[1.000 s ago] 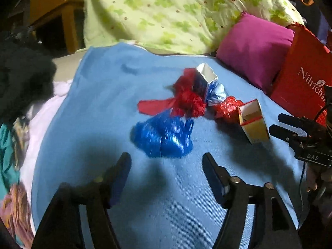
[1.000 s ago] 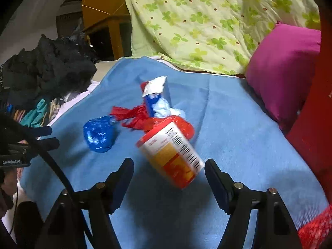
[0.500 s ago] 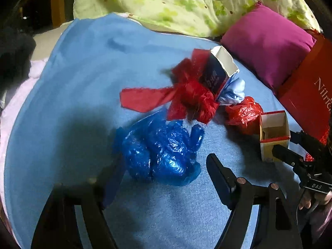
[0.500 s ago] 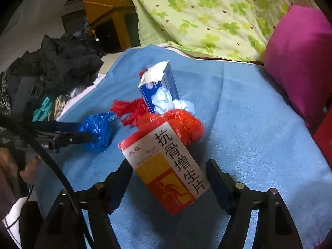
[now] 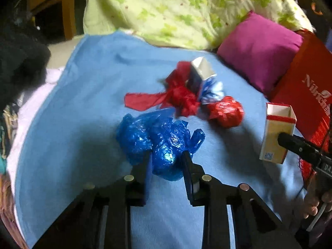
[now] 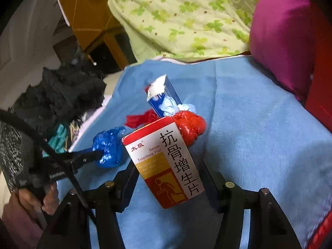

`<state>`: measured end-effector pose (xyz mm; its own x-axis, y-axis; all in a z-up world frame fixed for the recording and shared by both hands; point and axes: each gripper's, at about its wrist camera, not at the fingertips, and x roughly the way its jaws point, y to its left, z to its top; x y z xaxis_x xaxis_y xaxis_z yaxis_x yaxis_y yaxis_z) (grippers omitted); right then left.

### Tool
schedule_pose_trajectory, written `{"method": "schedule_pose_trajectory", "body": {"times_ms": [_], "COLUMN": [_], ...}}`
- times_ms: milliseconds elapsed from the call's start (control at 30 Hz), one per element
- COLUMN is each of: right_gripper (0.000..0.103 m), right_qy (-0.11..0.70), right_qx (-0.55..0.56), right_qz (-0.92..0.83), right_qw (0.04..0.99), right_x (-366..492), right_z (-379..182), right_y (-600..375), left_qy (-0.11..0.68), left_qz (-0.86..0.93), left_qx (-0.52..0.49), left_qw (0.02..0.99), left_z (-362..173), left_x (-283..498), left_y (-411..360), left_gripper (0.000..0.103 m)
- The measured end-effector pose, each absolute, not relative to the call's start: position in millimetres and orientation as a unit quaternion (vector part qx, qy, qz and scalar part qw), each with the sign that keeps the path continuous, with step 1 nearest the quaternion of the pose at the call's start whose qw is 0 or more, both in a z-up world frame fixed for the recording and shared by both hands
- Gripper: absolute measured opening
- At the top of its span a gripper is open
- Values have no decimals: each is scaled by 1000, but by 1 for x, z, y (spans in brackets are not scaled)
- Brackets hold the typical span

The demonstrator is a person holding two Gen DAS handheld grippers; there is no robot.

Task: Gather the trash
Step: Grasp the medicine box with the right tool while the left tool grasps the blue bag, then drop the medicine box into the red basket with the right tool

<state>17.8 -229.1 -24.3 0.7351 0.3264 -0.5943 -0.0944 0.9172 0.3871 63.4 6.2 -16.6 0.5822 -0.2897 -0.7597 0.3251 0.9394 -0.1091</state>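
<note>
Left wrist view first: our left gripper [image 5: 166, 155] has closed in since half a second ago, when its fingers stood wide apart on either side of the crumpled blue plastic bag [image 5: 159, 139]. Now both fingers press into the near end of that bag, clamping it against the blue blanket [image 5: 83, 103].

Our right gripper [image 6: 168, 176] holds the orange and white medicine box [image 6: 166, 161], as it did before. The box is tilted, its red-banded top toward the upper left, and it now sits higher against the trash pile than a second ago. Seen from the left wrist, the box [image 5: 277, 132] is upright, its open end up, pinched by a dark finger [image 5: 298, 147] at the right edge.

Around them, further back on the blanket, lies the rest of the trash. A red plastic bag [image 5: 176, 99] is spread flat just beyond the blue one. A blue and white carton [image 5: 199, 76] stands tilted against it, with crumpled white tissue [image 5: 213, 93] at its base. A balled red wrapper [image 5: 226, 112] lies to the right, near the box.

A magenta pillow [image 5: 259, 56] and a green clover-print quilt [image 5: 176, 10] border the far side. A red paper bag [image 5: 307, 91] with white lettering stands at the right. Dark clothing [image 6: 62, 95] is heaped to the left.

From the right wrist, the held box hides part of the red wrapper [image 6: 191, 126] and the pile behind it.
</note>
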Motion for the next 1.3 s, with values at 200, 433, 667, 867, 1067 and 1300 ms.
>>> {"method": "schedule_pose_trajectory", "body": {"times_ms": [200, 433, 667, 867, 1067, 1300], "right_gripper": [61, 61, 61, 61, 61, 61], "right_qy": [296, 250, 218, 196, 174, 156], "right_qx": [193, 212, 200, 203, 193, 195], "right_qz": [125, 112, 83, 69, 52, 34], "right_qw": [927, 938, 951, 957, 964, 968], "right_x": [-36, -106, -154, -190, -216, -242], "right_z": [-4, 23, 68, 92, 110, 118], "right_y": [-224, -232, -242, -250, -257, -271], "left_qy": [389, 341, 295, 263, 236, 222], "left_qz": [-181, -182, -186, -184, -180, -183], "left_qx": [24, 31, 55, 89, 108, 126], "left_qw": [903, 922, 936, 943, 949, 949], "left_z": [15, 56, 97, 123, 140, 147], "left_x": [17, -38, -83, -111, -127, -143], "left_y": [6, -7, -36, -59, -75, -94], "left_gripper": [29, 29, 29, 29, 29, 29]}}
